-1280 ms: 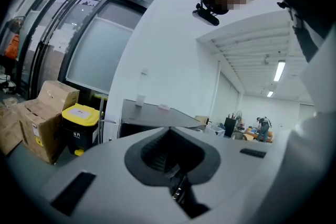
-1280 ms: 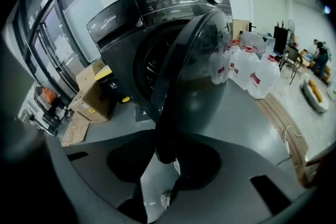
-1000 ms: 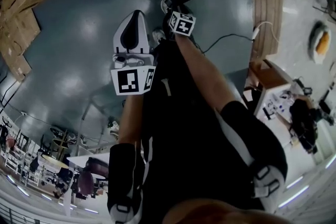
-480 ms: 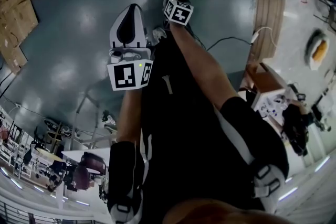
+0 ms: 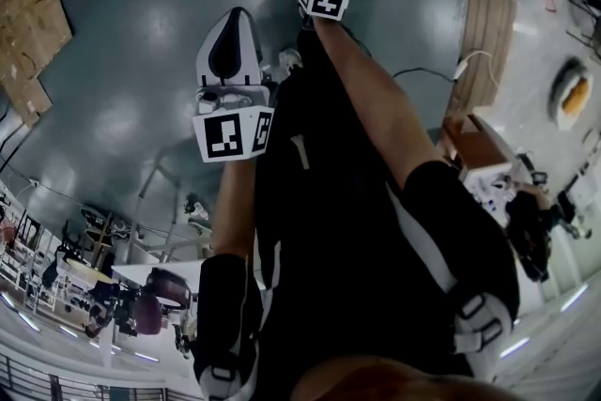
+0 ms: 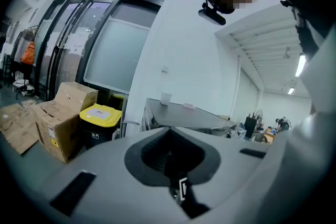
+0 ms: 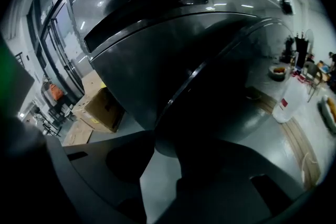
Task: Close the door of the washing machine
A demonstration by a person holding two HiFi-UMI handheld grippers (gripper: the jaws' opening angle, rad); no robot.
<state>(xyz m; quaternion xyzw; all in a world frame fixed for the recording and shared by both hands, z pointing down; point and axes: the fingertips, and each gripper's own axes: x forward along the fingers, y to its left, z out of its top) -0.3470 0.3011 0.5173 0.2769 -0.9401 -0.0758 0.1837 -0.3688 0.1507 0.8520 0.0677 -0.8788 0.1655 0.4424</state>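
**Door ajar, tongs loose at its rim: slip or pinch is the risk**

The right gripper [image 7: 165, 140] has its tongs wide, and they have just been opening. The lower rim of the round, dark-glass, chrome-ringed door [image 7: 220, 86] lies at the tongs' tips, apparently between them. That corner of the right gripper view is very dark, so I cannot be sure the pads touch it; it does not look clamped.

With so loose a hold, a push could skid along the curved rim and leave the door part-way. A shove near the hinge side would probably swing it without force enough to latch. If the tips stay around the edge as it meets the front, a jaw could get pinched in the seam.

The left gripper [image 5: 236, 20] is shut on nothing and points away across the room, well apart from the job.

The dark grey, glossy front-loading washing machine [image 7: 157, 23] stands on the grey floor [image 5: 131, 61] ahead of the person. Its door stands swung out from the front panel towards the camera, not yet closed.
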